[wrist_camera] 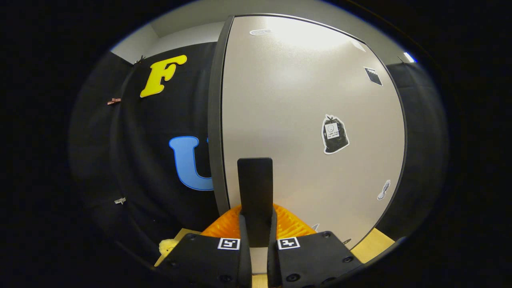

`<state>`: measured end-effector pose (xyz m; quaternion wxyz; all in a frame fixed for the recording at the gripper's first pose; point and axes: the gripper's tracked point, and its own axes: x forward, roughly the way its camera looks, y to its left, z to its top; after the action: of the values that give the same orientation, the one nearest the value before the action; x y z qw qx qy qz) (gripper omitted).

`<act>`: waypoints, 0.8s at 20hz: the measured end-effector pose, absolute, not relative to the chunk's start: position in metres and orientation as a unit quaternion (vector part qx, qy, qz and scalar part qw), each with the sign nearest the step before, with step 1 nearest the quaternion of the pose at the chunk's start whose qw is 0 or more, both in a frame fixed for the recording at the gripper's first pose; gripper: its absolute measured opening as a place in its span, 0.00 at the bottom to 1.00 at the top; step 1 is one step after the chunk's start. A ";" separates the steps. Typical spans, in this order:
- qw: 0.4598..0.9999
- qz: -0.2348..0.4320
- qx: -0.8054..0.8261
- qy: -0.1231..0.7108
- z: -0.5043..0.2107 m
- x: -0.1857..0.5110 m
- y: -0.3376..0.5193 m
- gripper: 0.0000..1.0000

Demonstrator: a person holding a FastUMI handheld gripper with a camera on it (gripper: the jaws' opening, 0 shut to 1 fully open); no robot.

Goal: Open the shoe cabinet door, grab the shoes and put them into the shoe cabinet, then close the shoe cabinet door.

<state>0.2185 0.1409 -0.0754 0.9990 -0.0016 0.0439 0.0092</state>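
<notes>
Shoe cabinet door [304,120] is taking up most of the fwd view, grey panel w/ stickers, dark edge showing on its left side; can't tell if it's swinging open or shut. Task stage unclear, door step seems in hand. Hand-held gripper [256,224] is pinching a dark upright handle [255,188] btwn both fingers, right at door face. An orange ribbed thing [224,228] is lying just beyond the fingers on the worktop [376,244].

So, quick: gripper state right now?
Gripper: shut on the door handle, cabinet door just beyond.
</notes>
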 end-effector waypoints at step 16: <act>0.996 0.084 0.025 0.033 -0.057 0.104 0.104 0.14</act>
<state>0.1042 0.1037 -0.0573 0.9956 0.0250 0.0329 0.0835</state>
